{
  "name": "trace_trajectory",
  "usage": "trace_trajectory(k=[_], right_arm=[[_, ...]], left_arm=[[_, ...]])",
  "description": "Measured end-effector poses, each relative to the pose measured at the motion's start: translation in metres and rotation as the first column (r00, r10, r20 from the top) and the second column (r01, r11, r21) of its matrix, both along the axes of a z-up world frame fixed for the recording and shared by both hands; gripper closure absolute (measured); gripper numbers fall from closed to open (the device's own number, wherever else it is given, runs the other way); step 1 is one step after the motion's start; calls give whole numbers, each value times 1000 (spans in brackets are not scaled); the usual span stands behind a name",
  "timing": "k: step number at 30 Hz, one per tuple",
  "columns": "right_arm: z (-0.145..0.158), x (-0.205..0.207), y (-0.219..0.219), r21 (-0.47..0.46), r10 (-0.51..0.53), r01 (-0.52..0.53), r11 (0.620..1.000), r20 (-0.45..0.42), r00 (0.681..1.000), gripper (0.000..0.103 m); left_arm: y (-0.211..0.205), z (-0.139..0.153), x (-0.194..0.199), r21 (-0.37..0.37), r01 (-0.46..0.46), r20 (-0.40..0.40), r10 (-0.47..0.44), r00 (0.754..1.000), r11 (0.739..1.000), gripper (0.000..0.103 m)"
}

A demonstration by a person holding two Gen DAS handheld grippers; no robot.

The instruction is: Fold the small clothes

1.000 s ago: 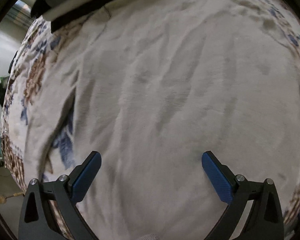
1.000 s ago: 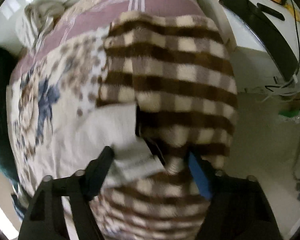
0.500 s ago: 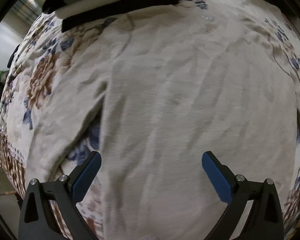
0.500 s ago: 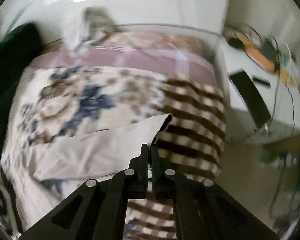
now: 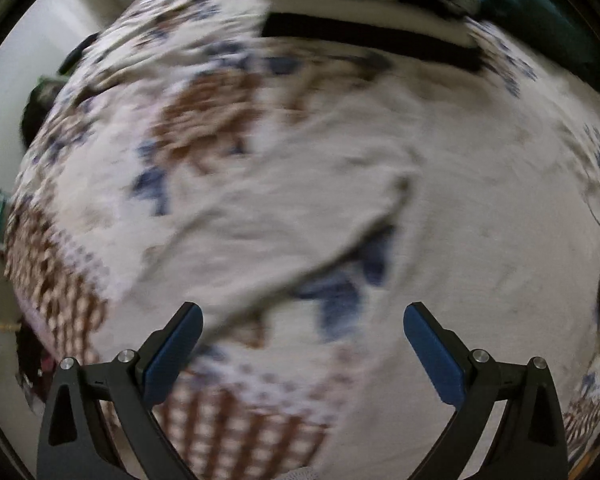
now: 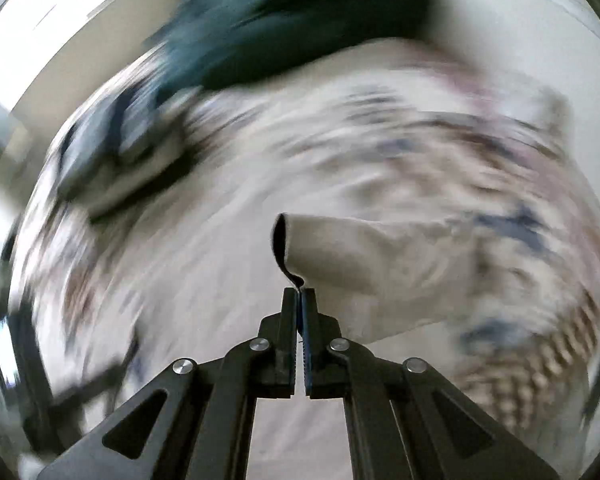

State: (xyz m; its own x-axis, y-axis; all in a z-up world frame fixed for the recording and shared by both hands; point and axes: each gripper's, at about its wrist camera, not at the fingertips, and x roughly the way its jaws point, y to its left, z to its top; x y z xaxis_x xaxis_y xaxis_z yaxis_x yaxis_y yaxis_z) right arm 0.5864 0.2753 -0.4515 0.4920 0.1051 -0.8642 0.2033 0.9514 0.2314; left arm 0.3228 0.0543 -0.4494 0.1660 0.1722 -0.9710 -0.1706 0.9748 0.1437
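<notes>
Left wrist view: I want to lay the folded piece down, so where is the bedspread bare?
Bare floral bedspread lies left of the cream garment, before the striped folded stack. The open left claw hovers over bare cover too. The right side is crowded by the garment.

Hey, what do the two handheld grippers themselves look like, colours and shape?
Both are matte black two-finger frames with triangular cut-outs and silver round-head screws at the joints. The left gripper has flat, blue, textured pads on its fingers. The right gripper shows a blue pad edge between its fingers. No cables, markings or sleeves show.
</notes>
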Motion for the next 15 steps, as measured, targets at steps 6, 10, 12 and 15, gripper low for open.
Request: trace_trajectory(k=[6, 10, 12, 15], right_arm=[[-53, -35, 158, -77, 434, -445, 892, -124, 892, 101], [-93, -70, 206, -111, 542, -577, 809, -237, 806, 101], [-107, -87, 217, -119, 570, -622, 774, -294, 767, 101], [-122, -100, 221, -130, 587, -658, 742, -348, 731, 101]], left_arm=[[57, 9, -28, 63, -113, 4, 113, 994, 992, 0], [83, -3, -43, 96, -153, -20, 156, 988, 984, 0], [92, -8, -52, 96, -178, -33, 181, 983, 979, 0], [104, -15, -63, 100, -204, -54, 210, 976, 974, 0]])
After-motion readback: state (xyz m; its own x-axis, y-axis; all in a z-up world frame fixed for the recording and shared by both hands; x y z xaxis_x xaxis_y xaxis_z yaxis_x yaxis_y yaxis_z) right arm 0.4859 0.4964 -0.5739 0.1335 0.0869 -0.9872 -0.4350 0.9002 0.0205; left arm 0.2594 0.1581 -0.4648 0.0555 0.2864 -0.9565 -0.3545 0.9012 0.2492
